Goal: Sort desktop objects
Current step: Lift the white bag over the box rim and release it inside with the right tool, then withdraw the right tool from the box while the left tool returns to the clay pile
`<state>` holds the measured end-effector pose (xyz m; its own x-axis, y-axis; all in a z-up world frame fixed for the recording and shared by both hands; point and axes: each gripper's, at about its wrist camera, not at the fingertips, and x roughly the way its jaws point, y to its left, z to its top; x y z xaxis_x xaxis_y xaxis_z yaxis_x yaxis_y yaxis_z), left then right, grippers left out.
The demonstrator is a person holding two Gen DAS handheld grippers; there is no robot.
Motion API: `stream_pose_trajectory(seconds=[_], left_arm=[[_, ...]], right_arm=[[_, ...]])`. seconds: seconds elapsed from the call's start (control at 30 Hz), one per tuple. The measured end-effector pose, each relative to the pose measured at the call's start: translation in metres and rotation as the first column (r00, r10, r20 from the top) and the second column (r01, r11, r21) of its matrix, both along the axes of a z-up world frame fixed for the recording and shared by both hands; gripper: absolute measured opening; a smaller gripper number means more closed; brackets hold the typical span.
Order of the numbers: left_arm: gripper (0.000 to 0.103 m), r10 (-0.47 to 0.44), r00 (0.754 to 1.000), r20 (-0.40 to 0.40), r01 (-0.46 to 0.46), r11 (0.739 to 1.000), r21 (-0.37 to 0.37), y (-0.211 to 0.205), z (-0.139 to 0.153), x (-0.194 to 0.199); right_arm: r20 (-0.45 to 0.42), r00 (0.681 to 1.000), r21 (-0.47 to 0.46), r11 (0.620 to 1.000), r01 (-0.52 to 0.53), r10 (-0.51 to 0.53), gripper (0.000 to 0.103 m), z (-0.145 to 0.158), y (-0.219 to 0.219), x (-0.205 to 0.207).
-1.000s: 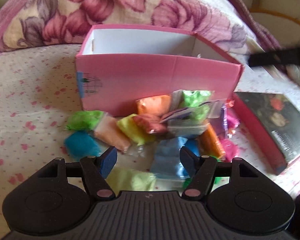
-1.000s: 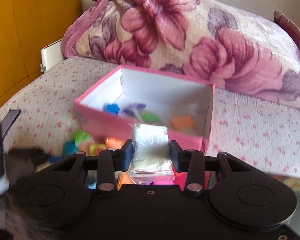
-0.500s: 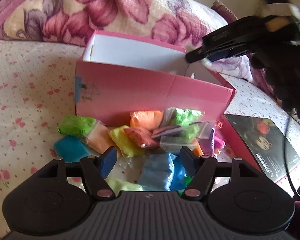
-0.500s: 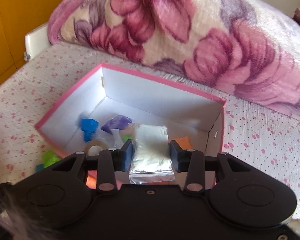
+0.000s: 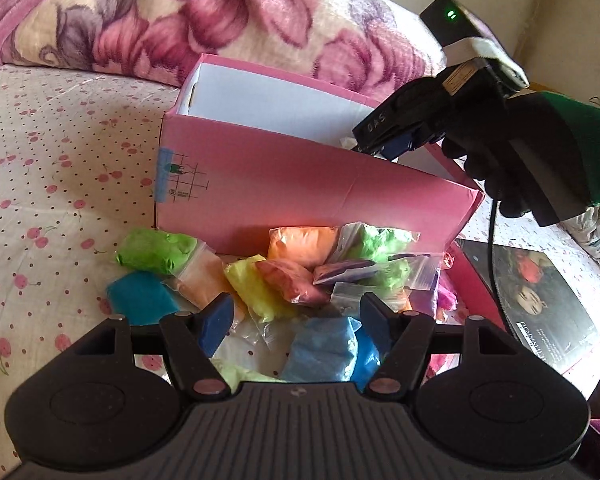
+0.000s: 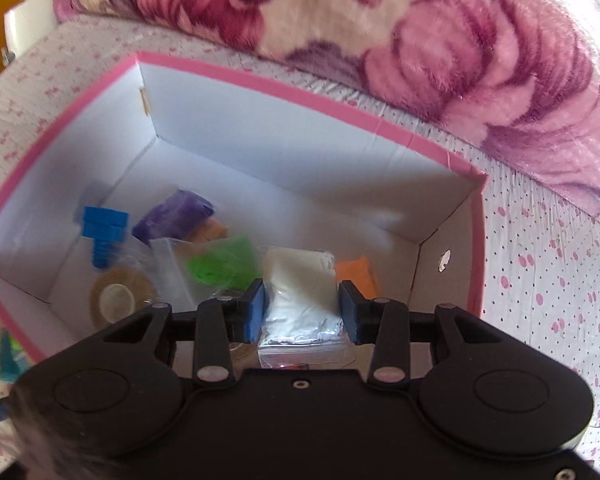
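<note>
A pink box (image 5: 300, 184) with a white inside stands on the dotted sheet. A pile of small bags of coloured clay (image 5: 284, 276) lies against its near wall. My left gripper (image 5: 296, 318) hangs open just above the pile, over a light blue bag (image 5: 324, 352). My right gripper (image 6: 302, 308) is shut on a white bag (image 6: 300, 276) and holds it above the floor of the pink box (image 6: 260, 84). Seen from the left wrist, the right gripper (image 5: 384, 140) reaches over the box's right end, held by a black-gloved hand (image 5: 512, 160).
Inside the box lie a blue plastic bolt (image 6: 102, 236), a tape roll (image 6: 118, 300) and purple (image 6: 172, 216), green (image 6: 224, 264) and orange (image 6: 356, 276) bags. A dark-printed lid (image 5: 540, 300) lies right of the pile. A floral blanket (image 5: 220, 12) is bunched up behind the box.
My right gripper has carried the white bag forward over the box rim and lower into the box. The left gripper has stayed open over the pile and shifted slightly closer.
</note>
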<state>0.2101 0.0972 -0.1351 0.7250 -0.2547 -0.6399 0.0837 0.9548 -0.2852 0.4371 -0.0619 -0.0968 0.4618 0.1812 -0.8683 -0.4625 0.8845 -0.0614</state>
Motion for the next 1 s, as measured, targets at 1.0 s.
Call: stream_pose_trajectory(seconds=[1.0], left_arm=[[0.069, -0.038, 0.999, 0.022, 0.037, 0.999, 0.039, -0.011, 0.014, -0.015]], right_arm=[[0.102, 0.994, 0.135, 0.99, 0.034, -0.048, 0.066, 0.094, -0.141, -0.156]])
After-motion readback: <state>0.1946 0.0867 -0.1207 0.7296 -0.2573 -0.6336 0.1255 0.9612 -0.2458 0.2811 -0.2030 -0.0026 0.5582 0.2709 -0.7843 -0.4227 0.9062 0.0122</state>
